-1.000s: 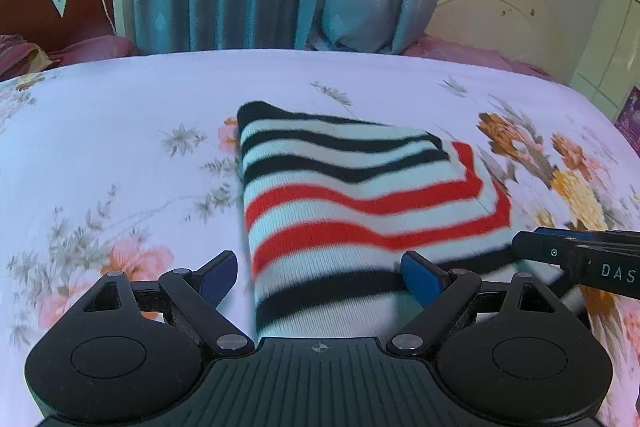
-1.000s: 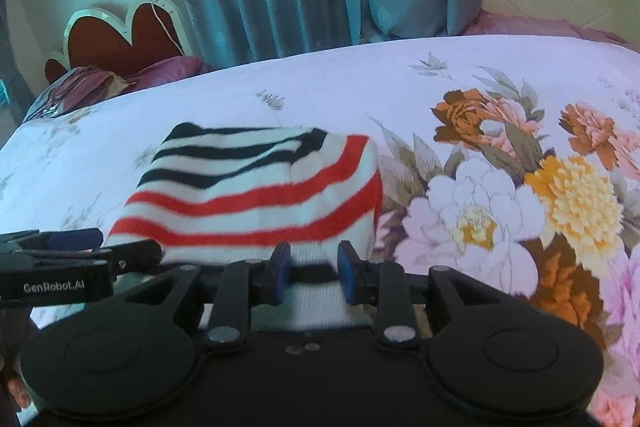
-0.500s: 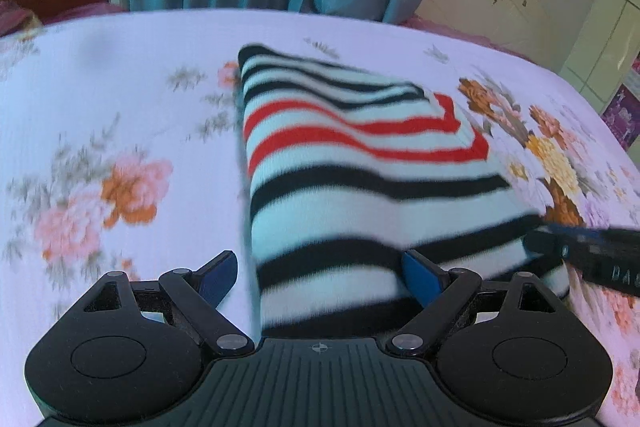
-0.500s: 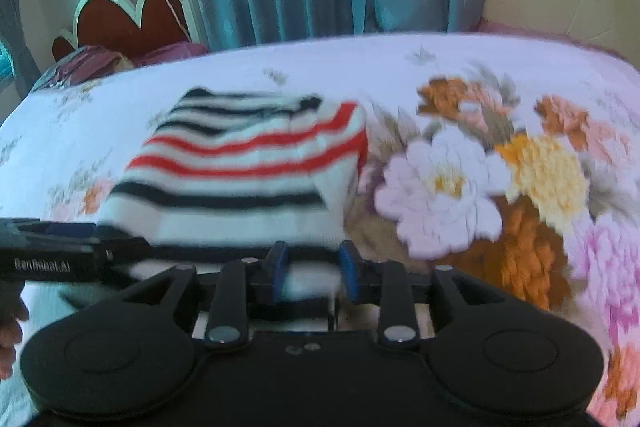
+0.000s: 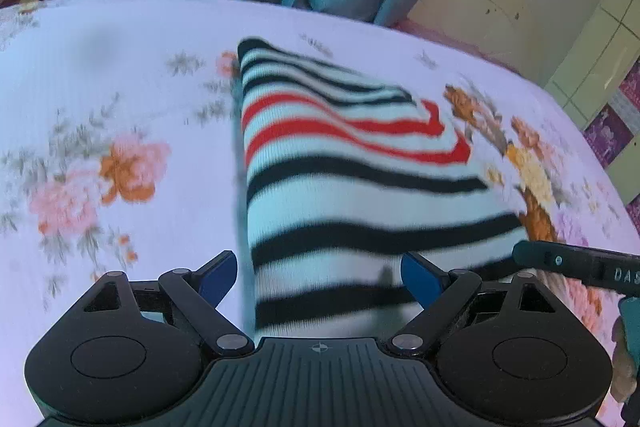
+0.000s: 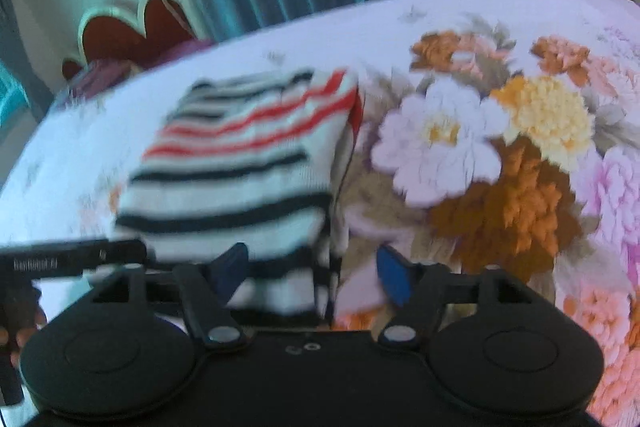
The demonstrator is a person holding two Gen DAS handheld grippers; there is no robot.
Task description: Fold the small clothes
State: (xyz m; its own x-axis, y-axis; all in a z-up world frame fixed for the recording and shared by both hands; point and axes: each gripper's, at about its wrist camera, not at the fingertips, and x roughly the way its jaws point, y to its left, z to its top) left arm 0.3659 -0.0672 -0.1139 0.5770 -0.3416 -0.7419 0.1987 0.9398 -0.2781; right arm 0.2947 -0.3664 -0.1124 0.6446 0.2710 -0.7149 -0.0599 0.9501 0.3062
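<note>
Both hand-held grippers apparently straddle striped garment near edge.

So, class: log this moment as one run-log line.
garment: striped sweater folded on bed | left gripper: open | right gripper: just opening, sweater corner between, unpinched

Both wrist cameras close, angled down over bed; share striped garment.

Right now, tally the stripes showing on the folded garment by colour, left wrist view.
On the striped garment, as far as the blur allows:
Red stripes: 2
Black stripes: 6
Total: 8
</note>
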